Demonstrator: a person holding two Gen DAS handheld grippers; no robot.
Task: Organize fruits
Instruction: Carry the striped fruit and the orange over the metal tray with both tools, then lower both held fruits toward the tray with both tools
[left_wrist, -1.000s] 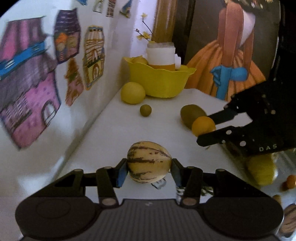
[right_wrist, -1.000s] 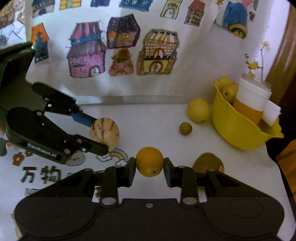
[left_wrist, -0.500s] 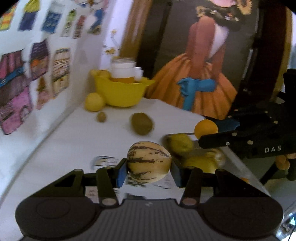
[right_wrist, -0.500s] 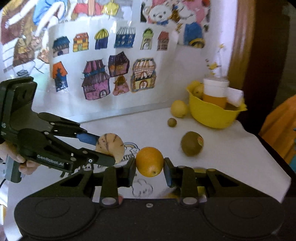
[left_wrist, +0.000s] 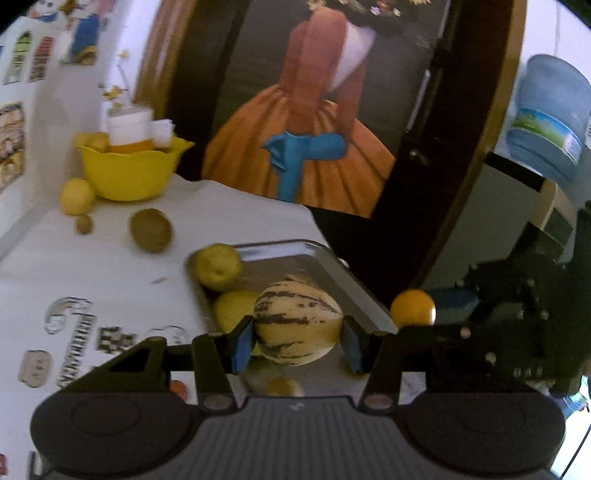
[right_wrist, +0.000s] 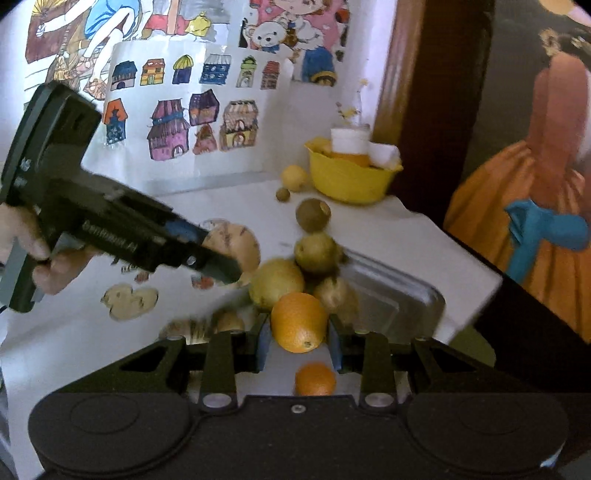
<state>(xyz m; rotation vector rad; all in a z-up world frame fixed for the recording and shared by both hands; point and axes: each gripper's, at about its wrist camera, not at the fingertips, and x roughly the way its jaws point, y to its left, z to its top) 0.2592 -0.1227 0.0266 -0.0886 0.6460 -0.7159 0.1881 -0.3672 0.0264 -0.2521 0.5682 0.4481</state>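
My left gripper (left_wrist: 297, 339) is shut on a cream striped melon (left_wrist: 297, 323) and holds it above a metal tray (left_wrist: 325, 258). The melon also shows in the right wrist view (right_wrist: 240, 247). My right gripper (right_wrist: 298, 341) is shut on an orange (right_wrist: 298, 321), held above the tray's (right_wrist: 402, 295) near part. The orange also shows in the left wrist view (left_wrist: 413, 308), past the tray's right rim. The tray holds several yellow-green fruits (right_wrist: 275, 282) and a small orange (right_wrist: 315, 378).
A kiwi (left_wrist: 150, 229), a lemon (left_wrist: 76, 195) and a small brown fruit (left_wrist: 83, 223) lie on the white table. A yellow bowl (left_wrist: 129, 173) with a cup stands at the back corner. The table edge runs just beyond the tray.
Both grippers have swung right from the table's middle to over the tray, each carrying its fruit. Both stay shut.
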